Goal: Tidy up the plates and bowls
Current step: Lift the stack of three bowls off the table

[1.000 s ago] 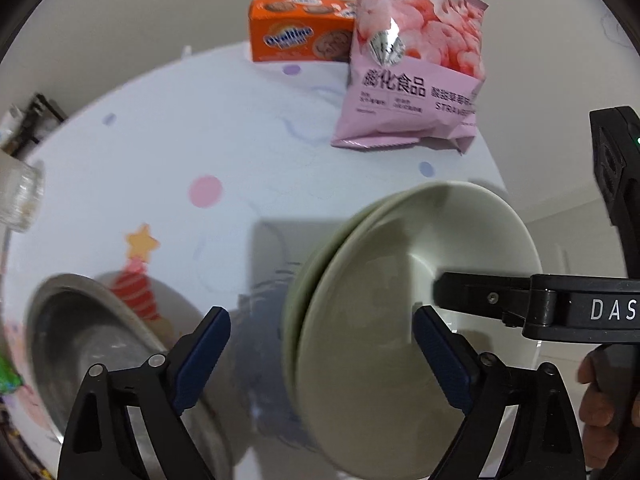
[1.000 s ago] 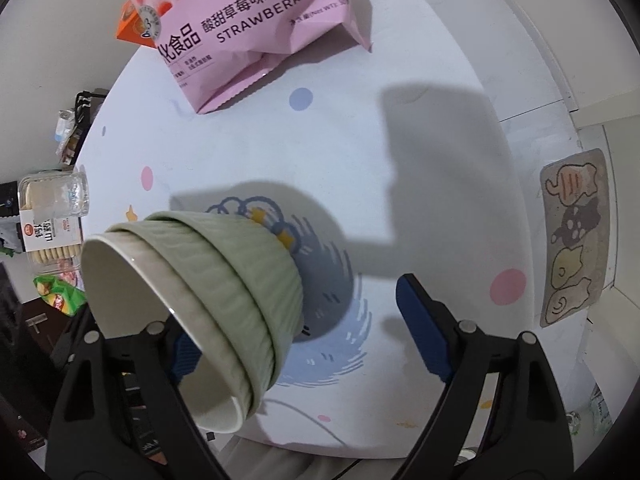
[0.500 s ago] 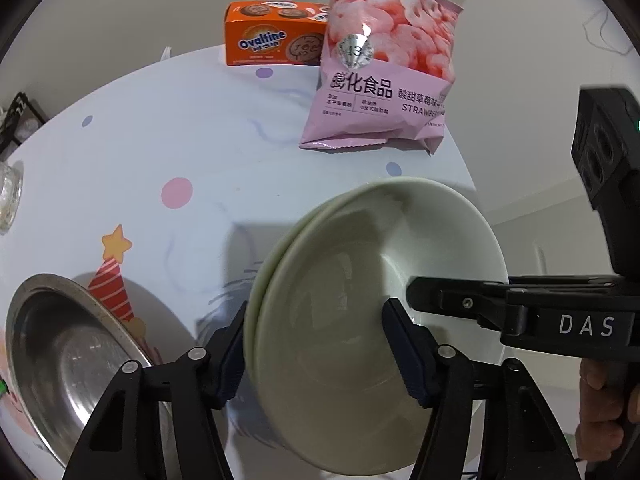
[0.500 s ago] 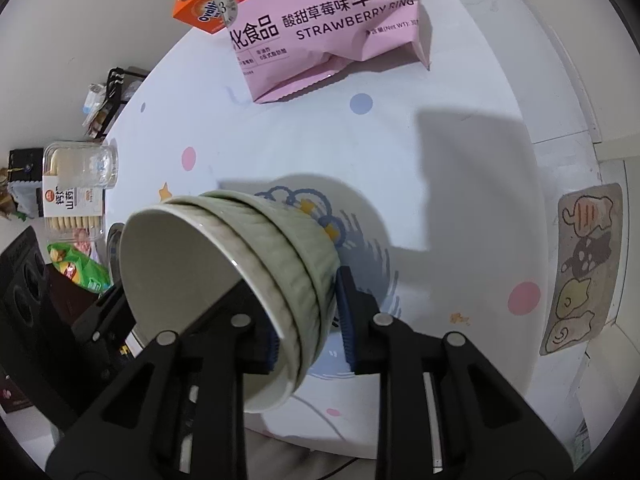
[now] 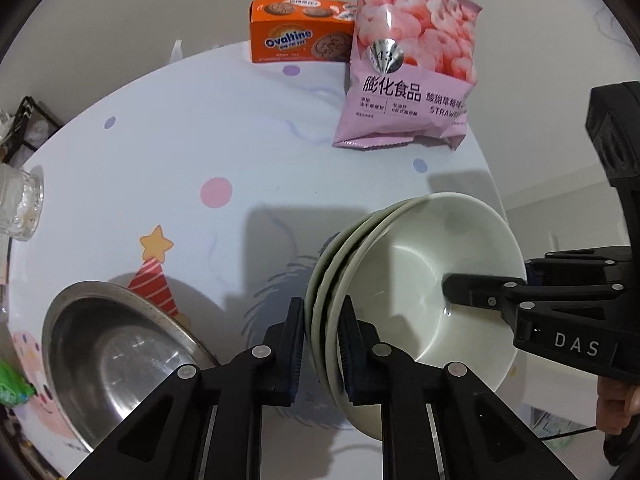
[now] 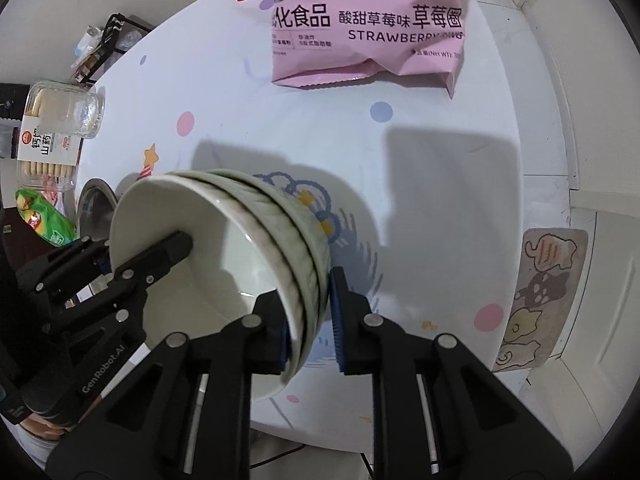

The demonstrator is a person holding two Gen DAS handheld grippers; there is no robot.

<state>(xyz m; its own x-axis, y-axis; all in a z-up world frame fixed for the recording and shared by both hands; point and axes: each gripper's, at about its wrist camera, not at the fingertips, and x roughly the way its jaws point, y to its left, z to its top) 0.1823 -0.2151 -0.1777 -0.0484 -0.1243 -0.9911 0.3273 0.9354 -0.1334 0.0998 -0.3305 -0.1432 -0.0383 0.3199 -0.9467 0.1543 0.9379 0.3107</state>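
Sitting at the desk's [image 5: 168, 152] left edge is a round stainless-steel bowl [image 5: 116, 348]. Just right of it, the left claw [image 5: 320, 344] pinches the tilted stack of pale green ceramic bowls [image 5: 416, 280] by the rim, and the right claw [image 6: 308, 312] pinches the opposite rim, above the desk.

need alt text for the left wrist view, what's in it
Both grippers, left and right, clamp opposite rims of a tilted stack of pale green ceramic bowls above a white patterned round table. A steel bowl sits left; an orange Ovaltine box and a pink snack bag stand behind.
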